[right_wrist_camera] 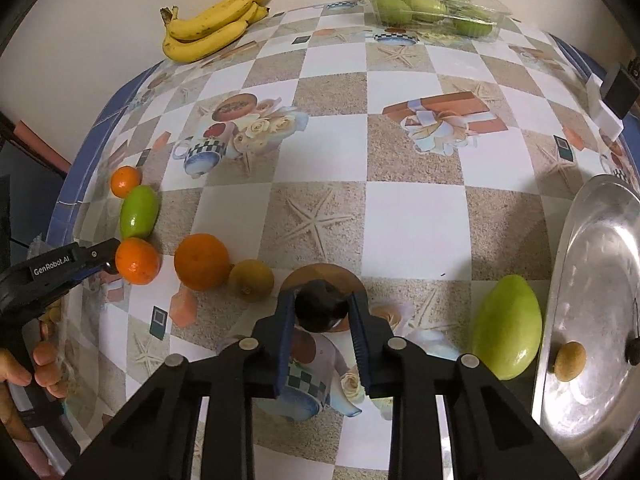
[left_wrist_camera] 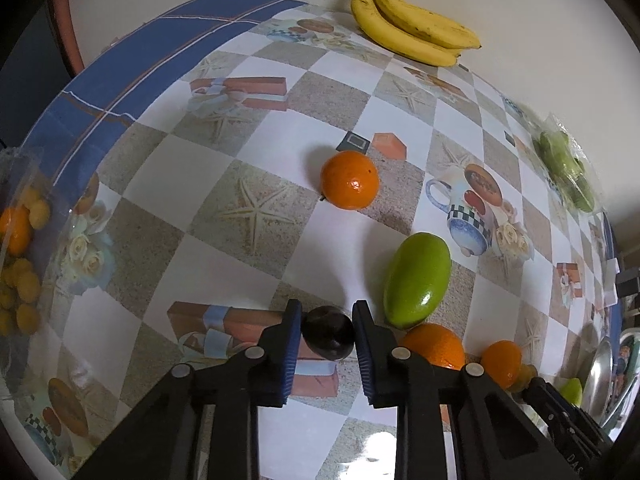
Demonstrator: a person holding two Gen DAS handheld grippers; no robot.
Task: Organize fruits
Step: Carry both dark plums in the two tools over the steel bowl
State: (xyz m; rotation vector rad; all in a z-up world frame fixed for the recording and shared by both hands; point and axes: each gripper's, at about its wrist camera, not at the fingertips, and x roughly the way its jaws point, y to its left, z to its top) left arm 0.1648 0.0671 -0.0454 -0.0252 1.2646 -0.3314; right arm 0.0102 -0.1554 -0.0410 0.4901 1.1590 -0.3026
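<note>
Lifting is the move to get right here, since each gripper already pinches a small dark fruit against the table: the left gripper (left_wrist_camera: pixel 327 330) has its blue pads closed on a dark plum (left_wrist_camera: pixel 328 332), and the right gripper (right_wrist_camera: pixel 320 312) is pressed onto a second dark fruit (right_wrist_camera: pixel 319 306) of much the same kind, both fruits seated near the fingertips, not deep in the jaws. A round, glossy fruit held that far out could squirt free, so I judge a slow, straight rise with steady pressure is best, keeping the fingers pointed steeply down until each fruit clears its neighbours. The left one sits just beside a green mango (left_wrist_camera: pixel 416 280) and an orange (left_wrist_camera: pixel 434 346), so it should come up without brushing them. The steel plate (right_wrist_camera: pixel 592 320) at the right edge, with a small brown fruit (right_wrist_camera: pixel 570 361) lying on it, looks a likely place for the right-hand fruit, though another green mango (right_wrist_camera: pixel 508 326) lies between and needs clearing. The plum in the left wrist view looks deep purple-black, smooth and shiny with a soft highlight; the other shows matt black, its far side hidden by the pads. Bananas (right_wrist_camera: pixel 212 24) and a clear tray of green fruit (right_wrist_camera: pixel 436 8) rest well apart at the table's far edge.
</note>
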